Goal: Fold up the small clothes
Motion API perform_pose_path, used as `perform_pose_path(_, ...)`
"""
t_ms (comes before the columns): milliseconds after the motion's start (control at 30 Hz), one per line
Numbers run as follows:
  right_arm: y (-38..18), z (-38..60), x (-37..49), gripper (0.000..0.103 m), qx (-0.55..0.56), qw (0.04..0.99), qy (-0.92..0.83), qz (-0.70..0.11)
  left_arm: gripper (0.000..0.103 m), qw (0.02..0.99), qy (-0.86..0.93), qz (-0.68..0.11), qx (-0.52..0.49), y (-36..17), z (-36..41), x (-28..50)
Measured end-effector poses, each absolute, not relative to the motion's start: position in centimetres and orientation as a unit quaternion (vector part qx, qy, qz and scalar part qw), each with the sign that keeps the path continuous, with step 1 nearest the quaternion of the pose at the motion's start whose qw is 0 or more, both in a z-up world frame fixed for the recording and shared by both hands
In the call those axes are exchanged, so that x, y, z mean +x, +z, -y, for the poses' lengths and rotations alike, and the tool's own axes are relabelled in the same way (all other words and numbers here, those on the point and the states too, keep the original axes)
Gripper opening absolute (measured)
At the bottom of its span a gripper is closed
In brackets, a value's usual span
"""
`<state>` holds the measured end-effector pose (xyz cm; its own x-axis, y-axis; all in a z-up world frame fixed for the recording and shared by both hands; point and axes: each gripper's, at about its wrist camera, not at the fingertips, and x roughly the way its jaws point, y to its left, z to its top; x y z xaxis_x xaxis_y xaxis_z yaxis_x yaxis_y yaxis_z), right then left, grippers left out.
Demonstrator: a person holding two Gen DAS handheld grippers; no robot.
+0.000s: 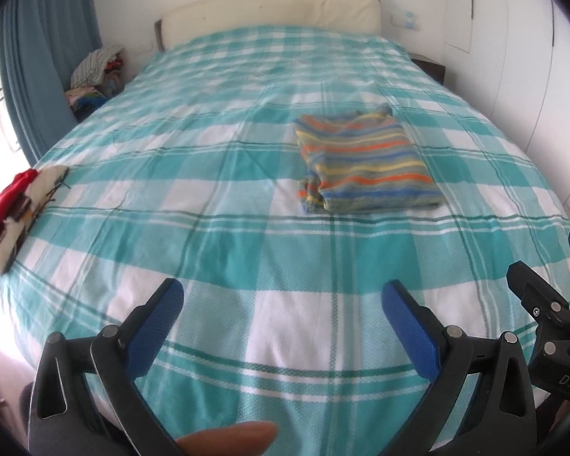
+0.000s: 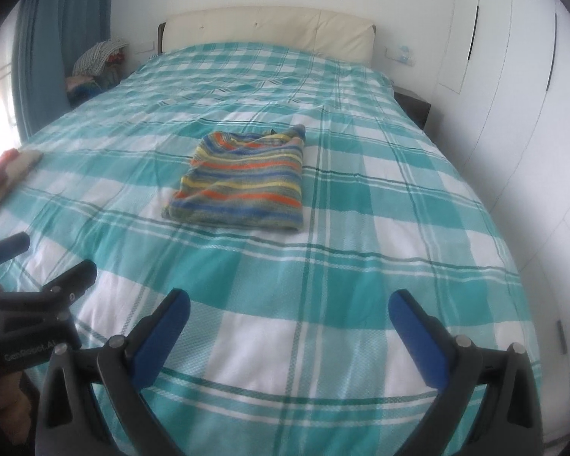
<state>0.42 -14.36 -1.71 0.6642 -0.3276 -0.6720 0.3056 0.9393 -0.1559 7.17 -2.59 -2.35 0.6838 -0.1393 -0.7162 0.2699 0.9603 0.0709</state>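
Jaws apart, folded striped garment [image 1: 366,161] ahead

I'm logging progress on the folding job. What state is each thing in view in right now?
striped garment: folded into a neat rectangle, lying flat on the bed, touched by neither gripper.
red and white garment: lying at the bed's left edge, folded or not cannot be told.
left gripper: open, empty, above the bedspread.
right gripper: open, empty, above the bedspread.
bedspread: spread flat, lightly creased.
clothes pile: heaped beside the bed.
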Motion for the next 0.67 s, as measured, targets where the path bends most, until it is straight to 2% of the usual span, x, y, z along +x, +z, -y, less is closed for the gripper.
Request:
perform_pose_path(300, 1.0, 14.2, -0.8, 0.103, -0.025, 0.915, -0.186, -0.357, 0.103, 0.910, -0.129, -0.388, 0.061, 0.1, 2.2, 6.5)
perform_pose_path(667, 0.7, 15.1, -1.3, 0.103, -0.020, 0.911, -0.199, -0.361, 0.103, 0.910, -0.145, -0.383, 0.062, 0.0, 3.1, 5.7)
